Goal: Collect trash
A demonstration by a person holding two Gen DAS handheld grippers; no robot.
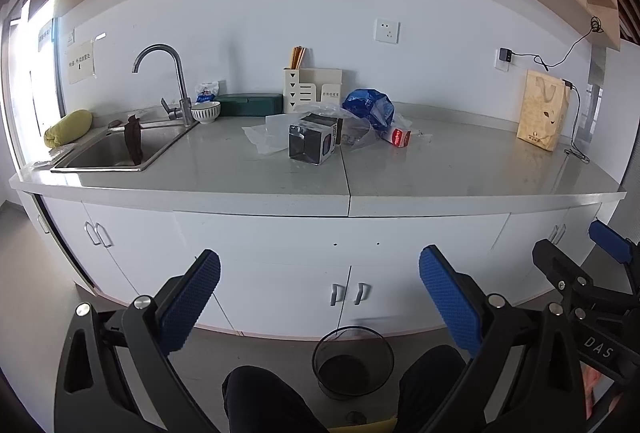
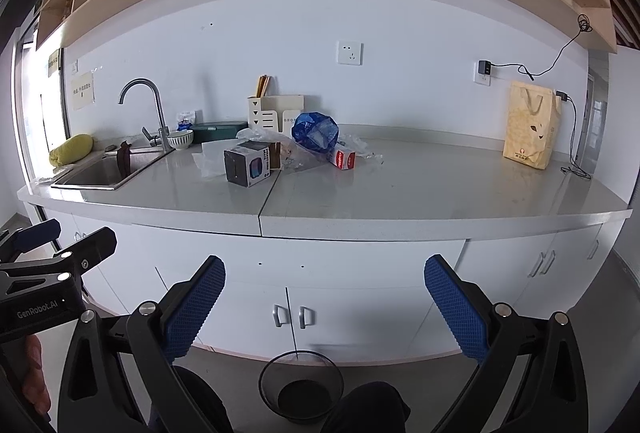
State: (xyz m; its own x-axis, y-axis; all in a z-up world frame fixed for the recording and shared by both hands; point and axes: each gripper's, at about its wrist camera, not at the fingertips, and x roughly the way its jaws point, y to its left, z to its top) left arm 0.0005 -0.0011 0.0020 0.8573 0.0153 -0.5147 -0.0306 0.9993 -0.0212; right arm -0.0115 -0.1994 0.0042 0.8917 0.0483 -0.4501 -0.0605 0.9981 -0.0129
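Trash lies in a cluster on the grey counter [image 1: 460, 177]: a dark cardboard box [image 1: 312, 144] [image 2: 247, 167], clear plastic wrap [image 1: 266, 135] [image 2: 208, 161], a crumpled blue plastic bag [image 1: 370, 107] [image 2: 315, 132] and a small red-and-white carton [image 1: 399, 137] [image 2: 343, 159]. A black wire-mesh bin [image 1: 353, 361] [image 2: 301, 385] stands on the floor below, in front of the cabinets. My left gripper [image 1: 320, 301] and right gripper [image 2: 325, 307] are both open and empty, held low in front of the cabinet doors, well short of the counter.
A steel sink [image 1: 116, 151] with a tap [image 1: 176, 81] is at the counter's left, with a bowl [image 1: 206, 111], a green case [image 1: 250, 104] and a cream utensil holder [image 1: 312, 89] behind. A yellow paper bag [image 1: 542, 111] and a cable stand far right. My knees flank the bin.
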